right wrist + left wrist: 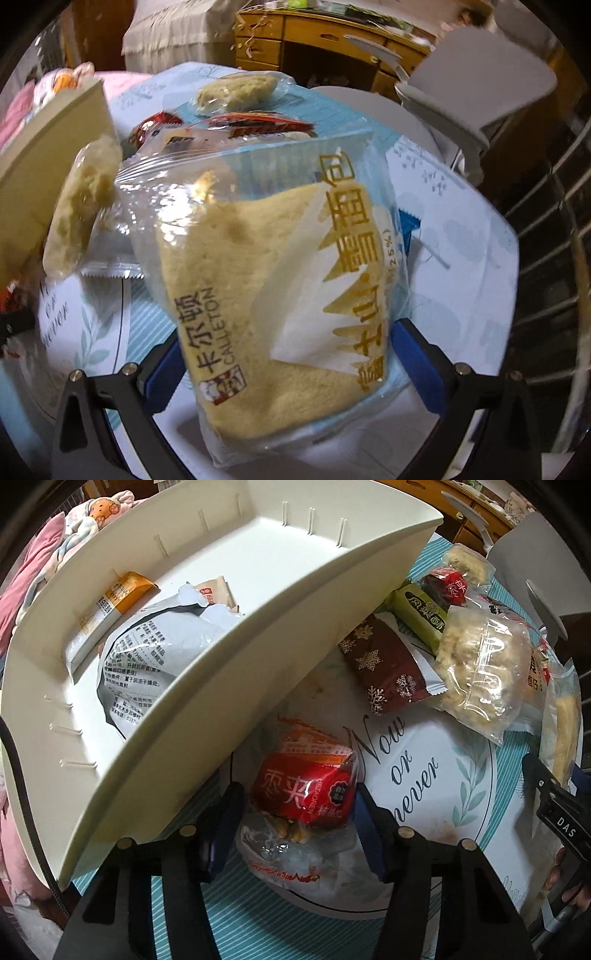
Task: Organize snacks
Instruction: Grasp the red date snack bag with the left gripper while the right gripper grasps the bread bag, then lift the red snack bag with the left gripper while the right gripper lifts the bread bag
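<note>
In the left wrist view my left gripper [295,823] is shut on a clear bag holding a red date snack pack [301,792], just above the tablecloth and beside the near wall of a cream organizer tray [221,672]. The tray holds an orange sachet [110,609], a white printed bag [147,646] and a small beige packet [216,594]. In the right wrist view my right gripper [284,365] is shut on a clear Calleton bread bag [280,288], lifted over the table. The right gripper also shows in the left wrist view [557,805].
Loose snacks lie to the right of the tray: a brown snowflake packet [384,664], a green packet [421,616], a bagged rice cake [484,664] and a red packet [450,587]. A grey chair [476,88] and a wooden desk [332,33] stand behind the table. Pink bedding [33,572] lies at the left.
</note>
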{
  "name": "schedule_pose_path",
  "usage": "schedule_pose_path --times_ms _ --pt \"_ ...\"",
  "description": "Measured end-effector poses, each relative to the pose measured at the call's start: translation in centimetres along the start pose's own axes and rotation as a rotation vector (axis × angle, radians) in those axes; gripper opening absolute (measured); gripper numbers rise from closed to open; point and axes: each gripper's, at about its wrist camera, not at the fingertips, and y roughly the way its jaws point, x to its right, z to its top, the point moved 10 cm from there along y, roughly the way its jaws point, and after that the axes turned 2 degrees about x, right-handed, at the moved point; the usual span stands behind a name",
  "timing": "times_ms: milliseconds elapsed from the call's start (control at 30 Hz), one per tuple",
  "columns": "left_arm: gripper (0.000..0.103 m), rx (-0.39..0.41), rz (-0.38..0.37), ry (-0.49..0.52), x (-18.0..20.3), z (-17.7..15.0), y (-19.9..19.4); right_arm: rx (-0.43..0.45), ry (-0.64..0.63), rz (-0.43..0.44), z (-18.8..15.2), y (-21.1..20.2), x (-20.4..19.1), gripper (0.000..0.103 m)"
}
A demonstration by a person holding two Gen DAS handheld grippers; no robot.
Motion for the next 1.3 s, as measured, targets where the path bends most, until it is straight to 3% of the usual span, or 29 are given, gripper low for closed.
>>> schedule_pose_path --times_ms 100,300,767,1100,1300 --pt "0.052 0.008 -0.004 0.000 -0.5 0.1 -0.4 -0.001 0.007 0.003 0.0 -0.1 -0.1 0.102" --pt "0.050 0.025 -0.024 0.017 -0.6 0.2 -1.0 0.001 0.089 0.032 -0.4 -1.4 0.3 0.087" --pt "0.050 0.021 -0.067 0.132 -0.3 -2.8 -2.7 -0.019 0.234 0.093 -5.1 -5.9 -2.2 0.080" --pt "0.050 0.070 -0.184 0.323 1.6 -5.9 -8.8 0.001 0.350 0.144 -8.7 -10.6 -4.3 0.071" --pt "0.050 0.142 -0.262 0.423 1.2 -5.4 -13.5 0.038 0.423 0.135 -10.3 -13.9 -5.7 0.068"
